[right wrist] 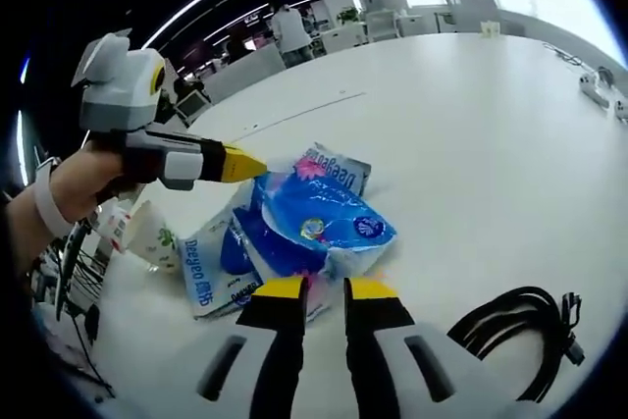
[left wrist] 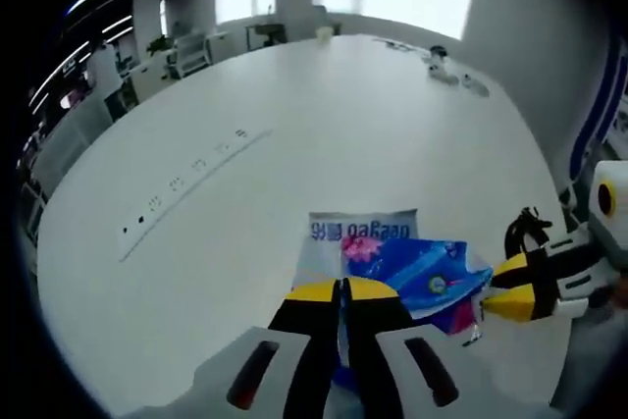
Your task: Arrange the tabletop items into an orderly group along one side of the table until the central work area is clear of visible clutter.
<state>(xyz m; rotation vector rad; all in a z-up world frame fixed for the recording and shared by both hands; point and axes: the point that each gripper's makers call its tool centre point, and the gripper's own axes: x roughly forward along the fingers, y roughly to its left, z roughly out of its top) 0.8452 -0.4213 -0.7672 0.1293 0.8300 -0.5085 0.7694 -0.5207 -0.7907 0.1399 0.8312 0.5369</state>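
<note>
A blue tissue packet [right wrist: 329, 218] with a pink flower print sits on top of white Deeyeo packets [right wrist: 206, 277] on the white table [right wrist: 471, 144]. My right gripper [right wrist: 326, 289] has its jaws close together on the blue packet's near pink edge. My left gripper [right wrist: 257, 166] comes in from the left, held by a hand, with its yellow tip at the packet's far edge. In the left gripper view my left gripper [left wrist: 340, 289] has its jaws pressed together with blue wrapper between them, just short of the blue packet [left wrist: 422, 277]. The right gripper [left wrist: 491, 293] touches that packet's right corner.
A coiled black cable [right wrist: 520, 321] lies right of my right jaws. A white cup with a green pattern [right wrist: 147, 233] sits left of the packets. Small white adapters [left wrist: 446, 71] lie at the table's far end. A socket strip [left wrist: 186, 183] runs along the middle. Desks and chairs stand beyond.
</note>
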